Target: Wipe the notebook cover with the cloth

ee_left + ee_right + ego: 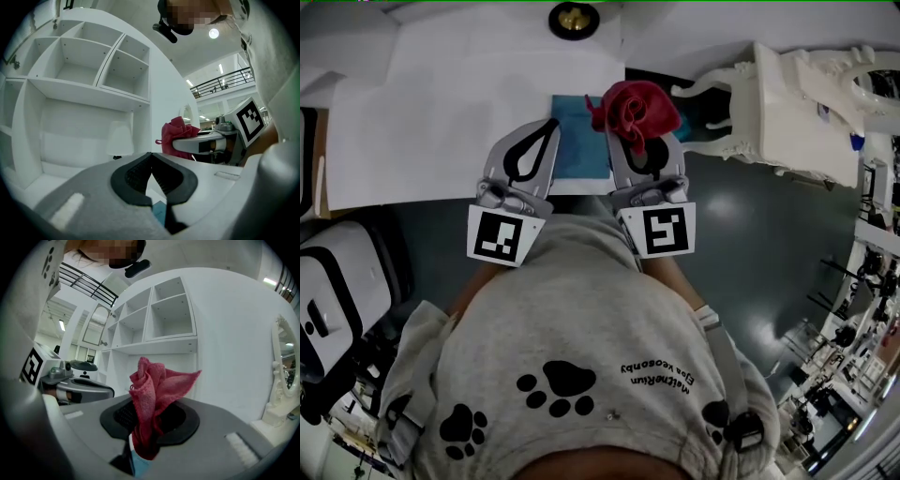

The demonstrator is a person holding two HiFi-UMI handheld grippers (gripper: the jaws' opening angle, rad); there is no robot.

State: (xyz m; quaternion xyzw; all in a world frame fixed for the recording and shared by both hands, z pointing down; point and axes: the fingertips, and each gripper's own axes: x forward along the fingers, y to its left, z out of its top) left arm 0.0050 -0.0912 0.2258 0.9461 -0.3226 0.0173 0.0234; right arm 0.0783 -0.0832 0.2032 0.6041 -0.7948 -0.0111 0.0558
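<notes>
In the upper centre of the head view the teal notebook (579, 141) lies on the white table (441, 112), the right gripper (636, 141) clamping a bunched red cloth (637, 108) over its right edge, seemingly ready to wipe, the left gripper (551, 127) closed on nothing at its left edge

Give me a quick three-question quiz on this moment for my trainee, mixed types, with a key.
1. True or false: the right gripper is clamped on the red cloth.
2. What colour is the cover of the notebook lying on the white table? A) blue B) green C) black
3. Fill in: the jaws of the left gripper are ____, with nothing between them.

Key: 1 true; 2 A; 3 shut.
</notes>
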